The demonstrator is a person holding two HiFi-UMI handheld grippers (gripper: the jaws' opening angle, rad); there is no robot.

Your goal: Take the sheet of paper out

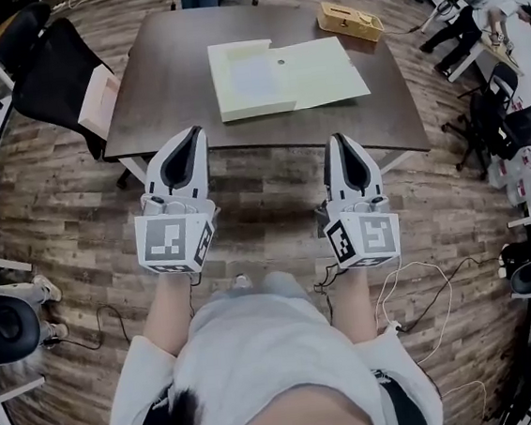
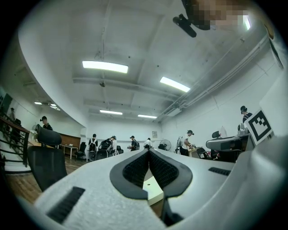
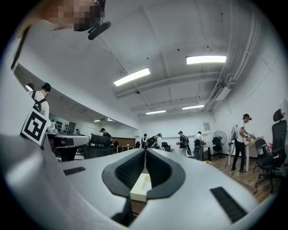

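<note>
**Both grippers closed and empty, short of the folder**

The sheet [image 1: 251,74] lies flat on the left half of an open pale-yellow folder [image 1: 326,73] in the middle of the table [image 1: 167,85]. A tan box [image 1: 349,21] sits at the far edge, apart from it.

The left gripper [image 1: 195,129] and right gripper [image 1: 335,138] are held near the table's near edge. Each has its jaws together at the tips with nothing between them.

The sheet is likely very light, limp and thin. Lying flush on the folder, it offers no raised edge to pinch, and it could slide or crease if pushed. A free corner or the near edge looks like the best place to take it, probably with the other gripper pinning the folder down.

It is hard to tell whether the sheet is loose or tucked under a flap or clip, or whether there is more than one. Its edges barely stand out against the folder. In both gripper views only a sliver of the folder shows under the jaws.
</note>
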